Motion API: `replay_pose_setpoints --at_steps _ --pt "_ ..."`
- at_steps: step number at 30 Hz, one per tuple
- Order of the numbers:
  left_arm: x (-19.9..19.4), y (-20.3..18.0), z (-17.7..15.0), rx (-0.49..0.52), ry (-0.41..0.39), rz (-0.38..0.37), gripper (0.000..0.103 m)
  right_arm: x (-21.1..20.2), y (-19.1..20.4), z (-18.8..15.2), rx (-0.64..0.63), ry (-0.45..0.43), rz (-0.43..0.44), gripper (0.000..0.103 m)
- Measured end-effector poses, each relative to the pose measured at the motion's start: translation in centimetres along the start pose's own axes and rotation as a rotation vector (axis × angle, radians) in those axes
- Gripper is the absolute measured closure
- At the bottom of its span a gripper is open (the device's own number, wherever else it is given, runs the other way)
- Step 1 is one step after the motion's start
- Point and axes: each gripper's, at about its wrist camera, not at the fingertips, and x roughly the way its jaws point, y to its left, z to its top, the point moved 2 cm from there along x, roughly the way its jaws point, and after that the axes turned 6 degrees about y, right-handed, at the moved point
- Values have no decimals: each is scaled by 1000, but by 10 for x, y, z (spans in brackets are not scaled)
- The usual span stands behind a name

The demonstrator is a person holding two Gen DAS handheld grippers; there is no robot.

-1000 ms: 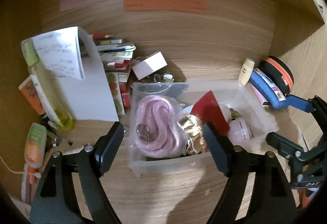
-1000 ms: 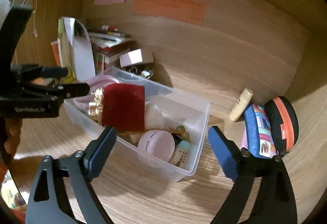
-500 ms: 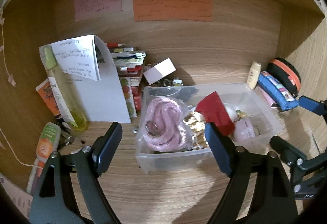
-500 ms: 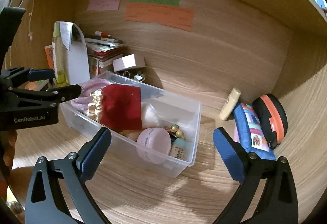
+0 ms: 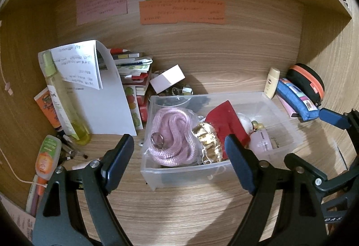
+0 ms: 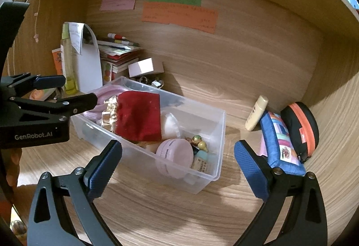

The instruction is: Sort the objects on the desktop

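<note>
A clear plastic bin stands on the wooden desk. It holds a pink rope, a red pouch with gold trim, a pink round case and small bottles. My left gripper is open and empty, above the bin's near edge. My right gripper is open and empty, in front of the bin's right end. The left gripper also shows at the left of the right wrist view.
Left of the bin stand a folded white paper, a spray bottle, a book stack and a white box. At the right lie a cream tube, a blue pencil case and a black-orange pouch. Sticky notes are on the back wall.
Both grippers have drawn back from the bin, so more of the desk and shelf shows. Both stay open and empty; the objects have not moved.
</note>
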Motion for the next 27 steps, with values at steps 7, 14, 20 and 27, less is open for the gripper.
replay_pose_setpoints --at_steps 7,14,20,27 --pt "1 0 0 2 2 -2 20 3 -6 -1 30 12 6 3" --pt "2 -2 0 10 9 -8 13 2 -9 0 40 8 11 3" --pt "1 -5 -1 26 11 -10 12 3 -13 -1 50 11 6 3" --pt "1 -9 -1 32 15 -26 5 2 -21 -1 79 9 18 3"
